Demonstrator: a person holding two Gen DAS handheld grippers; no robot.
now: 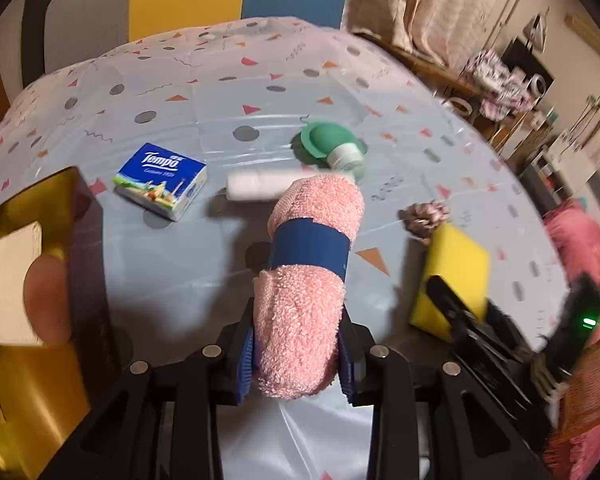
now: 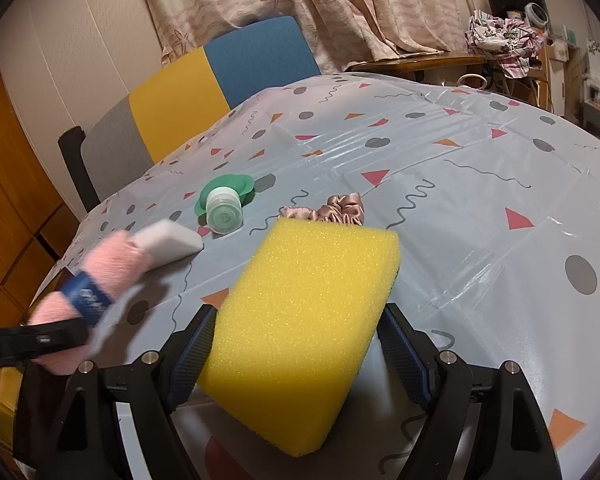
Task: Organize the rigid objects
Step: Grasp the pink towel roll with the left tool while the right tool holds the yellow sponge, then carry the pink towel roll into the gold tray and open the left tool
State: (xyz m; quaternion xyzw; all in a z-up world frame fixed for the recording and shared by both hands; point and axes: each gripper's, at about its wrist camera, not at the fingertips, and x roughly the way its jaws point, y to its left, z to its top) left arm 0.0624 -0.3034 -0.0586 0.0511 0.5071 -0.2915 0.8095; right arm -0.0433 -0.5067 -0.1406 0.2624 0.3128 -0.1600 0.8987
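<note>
Table (image 2: 480, 168) holds the clutter; gold box (image 1: 32, 264) left. Sponge (image 2: 304, 316) sits between the wide-spread right gripper (image 2: 296, 360), pads maybe just touching. Left gripper (image 1: 300, 354), nearer the box, clamps towel roll (image 1: 304, 280), long axis pointing away.

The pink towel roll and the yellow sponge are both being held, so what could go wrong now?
1. The left gripper pinches only the near end of the pink towel roll, so the long free end might sag or slip out.
2. The yellow sponge is soft; the right gripper could squash it or let it twist.
3. The towel's far end hangs near the white block and might bump it.
</note>
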